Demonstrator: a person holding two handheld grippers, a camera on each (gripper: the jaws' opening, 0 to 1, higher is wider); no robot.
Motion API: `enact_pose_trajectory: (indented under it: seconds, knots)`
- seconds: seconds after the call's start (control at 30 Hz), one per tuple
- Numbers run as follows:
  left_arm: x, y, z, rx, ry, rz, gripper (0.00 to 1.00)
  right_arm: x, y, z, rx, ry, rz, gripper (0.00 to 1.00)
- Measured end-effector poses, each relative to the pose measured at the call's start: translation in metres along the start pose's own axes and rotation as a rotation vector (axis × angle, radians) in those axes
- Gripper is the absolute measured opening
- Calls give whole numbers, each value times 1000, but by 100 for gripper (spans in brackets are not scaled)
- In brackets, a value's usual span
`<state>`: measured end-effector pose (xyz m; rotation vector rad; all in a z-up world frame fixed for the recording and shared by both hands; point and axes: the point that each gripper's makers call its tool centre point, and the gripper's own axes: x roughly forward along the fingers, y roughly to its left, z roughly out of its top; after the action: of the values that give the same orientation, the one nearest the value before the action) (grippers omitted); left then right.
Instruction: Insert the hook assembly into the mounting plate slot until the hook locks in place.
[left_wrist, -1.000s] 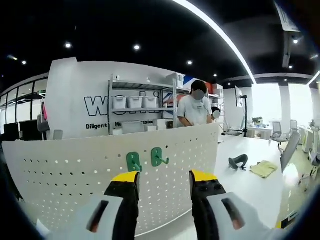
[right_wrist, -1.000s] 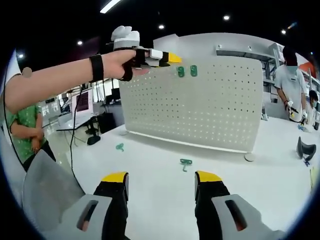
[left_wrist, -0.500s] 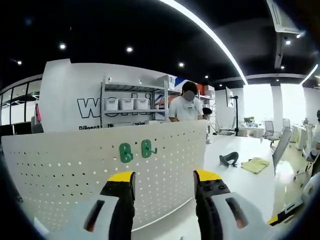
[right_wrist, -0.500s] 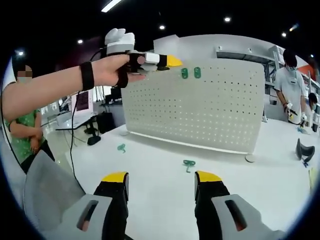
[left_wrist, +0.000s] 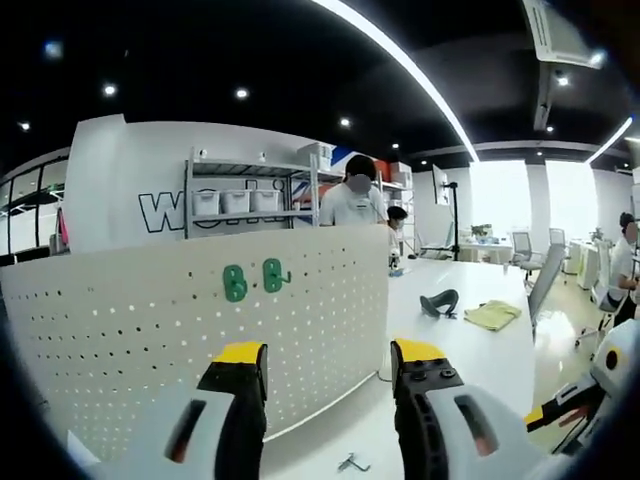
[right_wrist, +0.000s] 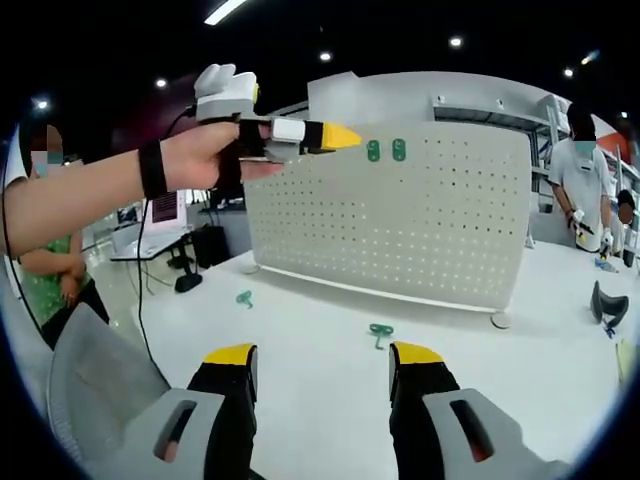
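The white perforated mounting plate (left_wrist: 150, 330) (right_wrist: 400, 225) stands upright on a white table. Two green hooks (left_wrist: 252, 280) (right_wrist: 386, 151) hang side by side near its top edge. My left gripper (left_wrist: 330, 358) is open and empty, held back from the plate at hook height. In the right gripper view a hand holds the left gripper (right_wrist: 345, 137) just left of the mounted hooks. Two loose green hooks lie flat on the table, one hook (right_wrist: 380, 331) in the middle and a second hook (right_wrist: 244, 298) further left. My right gripper (right_wrist: 322, 358) is open and empty, low over the table.
A black curved object (left_wrist: 440, 302) (right_wrist: 610, 303) and a yellow cloth (left_wrist: 492, 314) lie on the table beyond the plate. A person (left_wrist: 352, 205) (right_wrist: 583, 165) stands behind the plate by shelving. Another person in a green shirt (right_wrist: 60, 275) stands at the left.
The left gripper has drawn back and away from the mounted hooks, which look smaller and further left in its view. The right gripper has stayed still.
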<state>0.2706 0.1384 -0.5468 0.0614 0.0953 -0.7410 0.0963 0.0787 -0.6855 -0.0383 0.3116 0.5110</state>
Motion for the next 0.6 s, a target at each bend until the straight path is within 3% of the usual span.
enact_pose_trajectory:
  seconds: [0.33, 0.6]
  knots:
    - [-28, 0, -17, -2, 23, -19, 56, 2, 13, 1, -7, 2, 11, 53]
    - [-53, 14, -35, 10, 62, 16, 56, 3, 24, -2, -17, 17, 28, 53]
